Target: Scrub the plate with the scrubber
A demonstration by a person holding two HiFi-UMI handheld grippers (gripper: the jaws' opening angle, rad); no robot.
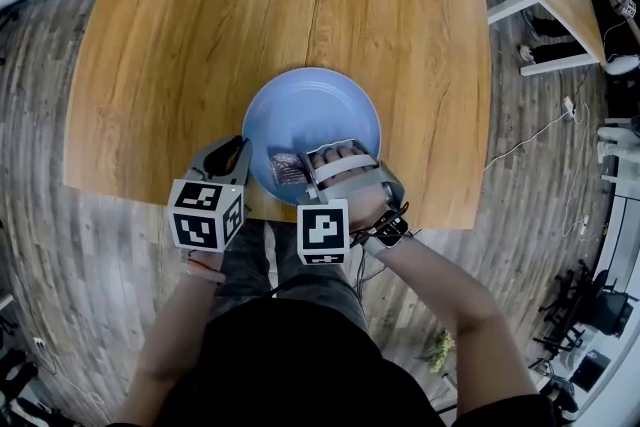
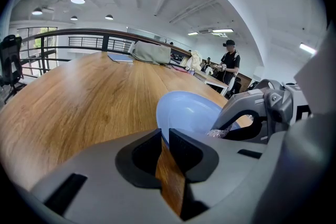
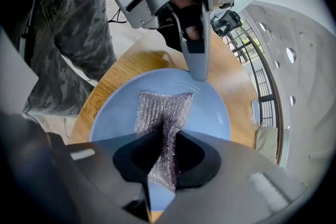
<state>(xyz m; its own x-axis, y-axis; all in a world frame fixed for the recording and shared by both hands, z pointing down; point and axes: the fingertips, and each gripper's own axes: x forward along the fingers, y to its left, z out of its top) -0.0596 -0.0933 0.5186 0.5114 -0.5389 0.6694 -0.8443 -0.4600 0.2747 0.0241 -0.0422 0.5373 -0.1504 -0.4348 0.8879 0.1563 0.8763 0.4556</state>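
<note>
Two grippers, both closed down on something. Right gripper: jaws pressed together on the scrubber, with no gap beyond the mesh pinched between them. Left gripper: jaws narrowed to a thin slit, apparently nipping the near-left rim of the plate, one jaw inside the rim and one outside. Scrubber a silvery, glittering knitted mesh, ribbed, soft and crumpled, roughly oblong. Plate pale blue, round, smooth and glossy, shallow with a raised rim. Under it a wooden table, warm brown, grain running near to far. Plate set at the table's near edge, about midway left to right. Scrubber lying flat on the plate's near part, long axis running left to right, free end pointing left toward the left gripper, right end caught in the right gripper's jaws. Gripper shells grey, matte moulded plastic.
</note>
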